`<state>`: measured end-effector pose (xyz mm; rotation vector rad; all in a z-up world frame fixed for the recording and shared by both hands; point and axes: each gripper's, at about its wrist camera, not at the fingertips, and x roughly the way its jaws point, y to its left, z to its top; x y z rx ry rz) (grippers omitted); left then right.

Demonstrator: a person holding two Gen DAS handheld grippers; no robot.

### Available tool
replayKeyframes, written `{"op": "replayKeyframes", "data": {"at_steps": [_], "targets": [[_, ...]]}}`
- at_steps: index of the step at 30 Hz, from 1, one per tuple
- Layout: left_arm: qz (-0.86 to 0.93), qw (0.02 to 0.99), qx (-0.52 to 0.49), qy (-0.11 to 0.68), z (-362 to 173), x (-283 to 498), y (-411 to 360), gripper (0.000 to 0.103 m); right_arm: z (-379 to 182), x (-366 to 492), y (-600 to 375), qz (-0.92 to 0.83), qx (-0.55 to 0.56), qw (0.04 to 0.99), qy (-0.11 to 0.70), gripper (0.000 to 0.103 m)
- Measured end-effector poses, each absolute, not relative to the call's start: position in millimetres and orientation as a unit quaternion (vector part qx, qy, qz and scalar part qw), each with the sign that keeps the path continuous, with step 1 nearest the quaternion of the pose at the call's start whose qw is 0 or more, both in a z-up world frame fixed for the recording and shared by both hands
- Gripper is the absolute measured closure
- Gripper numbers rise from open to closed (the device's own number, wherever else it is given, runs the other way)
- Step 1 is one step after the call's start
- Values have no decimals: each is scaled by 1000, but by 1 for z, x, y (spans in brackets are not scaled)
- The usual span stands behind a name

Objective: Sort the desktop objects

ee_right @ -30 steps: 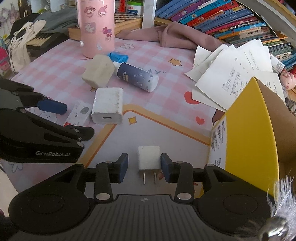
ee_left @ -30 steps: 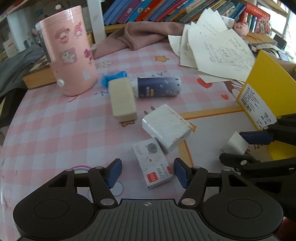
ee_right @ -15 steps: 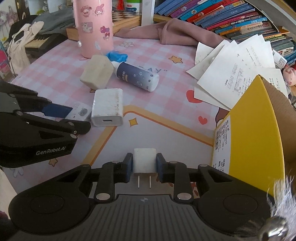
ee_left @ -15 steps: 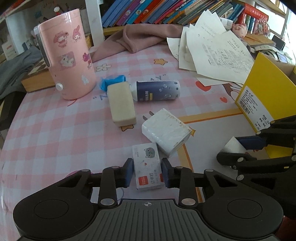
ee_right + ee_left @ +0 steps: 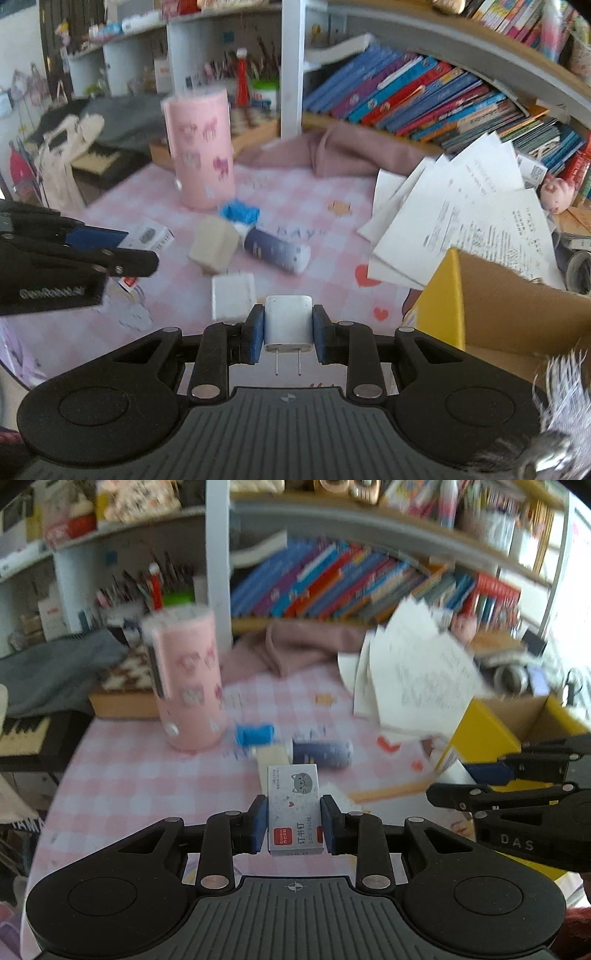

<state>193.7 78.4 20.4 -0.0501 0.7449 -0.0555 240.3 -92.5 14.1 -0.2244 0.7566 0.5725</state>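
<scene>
Both claws lifted off the surface (image 5: 122, 775) since the earlier frame, loads clamped.
Left claw (image 5: 294, 823) grips staple box (image 5: 293, 805); right claw (image 5: 288, 339) grips white charger plug (image 5: 288, 326), yellow box (image 5: 448, 295) at right.

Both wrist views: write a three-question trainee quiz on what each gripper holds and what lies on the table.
1. True or false: the left gripper is shut on the staple box.
2. What does the right gripper hold? A) the bottle B) the small charger C) the eraser
3. Fill in: the bottle lies on its ____ on the table, next to the eraser.

Key
1. True: both pads press the box's sides.
2. B: the small charger sits between the pads, prongs toward the camera.
3. Side.
</scene>
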Motion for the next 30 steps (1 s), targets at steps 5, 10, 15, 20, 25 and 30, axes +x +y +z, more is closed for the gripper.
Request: {"op": "replayKeyframes", "data": {"at_steps": [5,10,15,20,25,30], "targets": [[-39,941,-37,334,37,165,81,74,31,214,-100,273,-71,892,353,78],[-49,943,-34,326,39,139,80,74,37,193,-99,263,-65,901,339,78],[-49,949,-31,309,46,103,84,74,36,165,-94,263,-66,899,344,78],[-56,945,-44,318,42,70,90,74,33,126,-91,261,-65,897,351,78],[-71,943,-49,321,39,43,92,74,28,88,-93,245,-59,899,358,78],[-98,939,-49,325,35,26,88,74,23,56,-104,215,-46,904,367,78]]}}
